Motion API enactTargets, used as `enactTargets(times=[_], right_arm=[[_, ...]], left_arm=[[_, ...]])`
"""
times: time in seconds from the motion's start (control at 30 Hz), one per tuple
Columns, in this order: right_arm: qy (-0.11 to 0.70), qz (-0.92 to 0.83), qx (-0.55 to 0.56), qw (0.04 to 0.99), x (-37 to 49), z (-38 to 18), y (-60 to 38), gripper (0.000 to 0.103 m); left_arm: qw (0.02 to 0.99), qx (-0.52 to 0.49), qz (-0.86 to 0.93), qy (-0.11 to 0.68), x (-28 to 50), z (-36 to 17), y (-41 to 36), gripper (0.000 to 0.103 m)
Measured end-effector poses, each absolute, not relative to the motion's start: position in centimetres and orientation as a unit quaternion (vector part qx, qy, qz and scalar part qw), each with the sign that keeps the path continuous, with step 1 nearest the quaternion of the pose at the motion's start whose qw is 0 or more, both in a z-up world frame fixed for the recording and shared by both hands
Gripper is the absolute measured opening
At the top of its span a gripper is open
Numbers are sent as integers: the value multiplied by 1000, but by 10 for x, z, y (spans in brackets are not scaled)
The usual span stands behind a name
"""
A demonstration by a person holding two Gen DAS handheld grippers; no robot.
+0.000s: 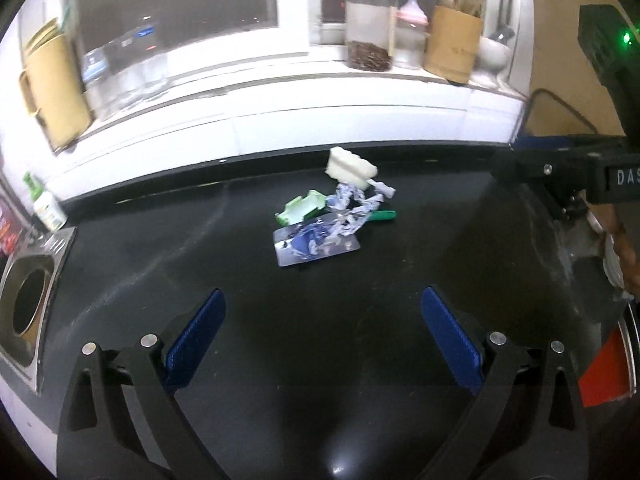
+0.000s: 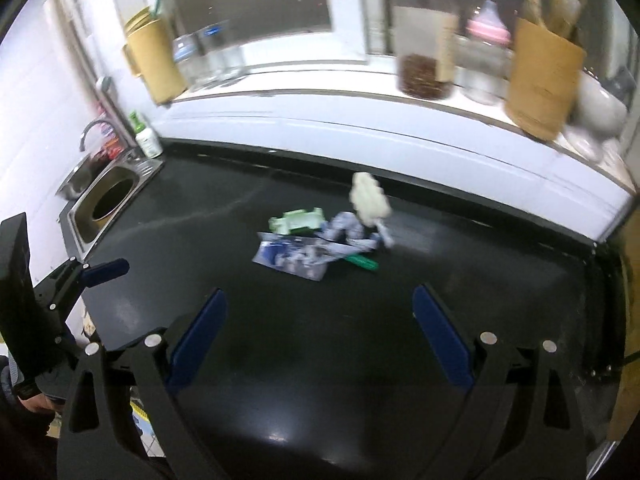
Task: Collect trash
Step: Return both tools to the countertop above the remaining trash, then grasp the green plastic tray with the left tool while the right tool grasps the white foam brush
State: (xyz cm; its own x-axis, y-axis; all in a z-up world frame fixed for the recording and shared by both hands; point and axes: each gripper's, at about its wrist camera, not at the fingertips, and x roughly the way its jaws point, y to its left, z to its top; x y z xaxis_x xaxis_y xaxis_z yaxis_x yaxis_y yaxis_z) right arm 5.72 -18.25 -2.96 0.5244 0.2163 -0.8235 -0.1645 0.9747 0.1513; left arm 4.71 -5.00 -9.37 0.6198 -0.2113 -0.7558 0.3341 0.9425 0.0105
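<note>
A small heap of trash lies mid-counter on the black worktop (image 1: 420, 240): a flat blue-and-white wrapper (image 1: 314, 245) (image 2: 294, 258), a green-and-white torn carton (image 1: 302, 210) (image 2: 298, 220), crumpled paper (image 1: 356, 208) (image 2: 348, 226), a cream foam block on a stick (image 1: 351, 168) (image 2: 368, 198) and a green stick (image 1: 382, 215) (image 2: 362, 262). My left gripper (image 1: 323, 334) hovers open in front of the heap, nothing between its blue pads. My right gripper (image 2: 320, 334) is likewise open and empty, short of the heap. Each gripper shows at the edge of the other's view.
A steel sink (image 2: 108, 200) with a tap and a soap bottle (image 2: 146, 138) sits at the counter's left end. The white windowsill holds a jar of dark grains (image 1: 370, 24), a pink-capped bottle (image 1: 412, 30), a bamboo utensil holder (image 1: 454, 46), clear bottles and a yellow board (image 1: 52, 92).
</note>
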Motion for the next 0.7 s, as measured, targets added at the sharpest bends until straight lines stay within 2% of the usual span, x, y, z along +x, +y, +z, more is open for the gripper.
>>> enactTargets(times=[0.3,0.7], right_arm=[[483,116,27,867,86,-46,-191,90],[529,133,3,838,176,-110,-189,87]], left_arm=[[887,88,-157,426,84,-108,-51,95],[851,161,-220,449,215,-162,-72,95]])
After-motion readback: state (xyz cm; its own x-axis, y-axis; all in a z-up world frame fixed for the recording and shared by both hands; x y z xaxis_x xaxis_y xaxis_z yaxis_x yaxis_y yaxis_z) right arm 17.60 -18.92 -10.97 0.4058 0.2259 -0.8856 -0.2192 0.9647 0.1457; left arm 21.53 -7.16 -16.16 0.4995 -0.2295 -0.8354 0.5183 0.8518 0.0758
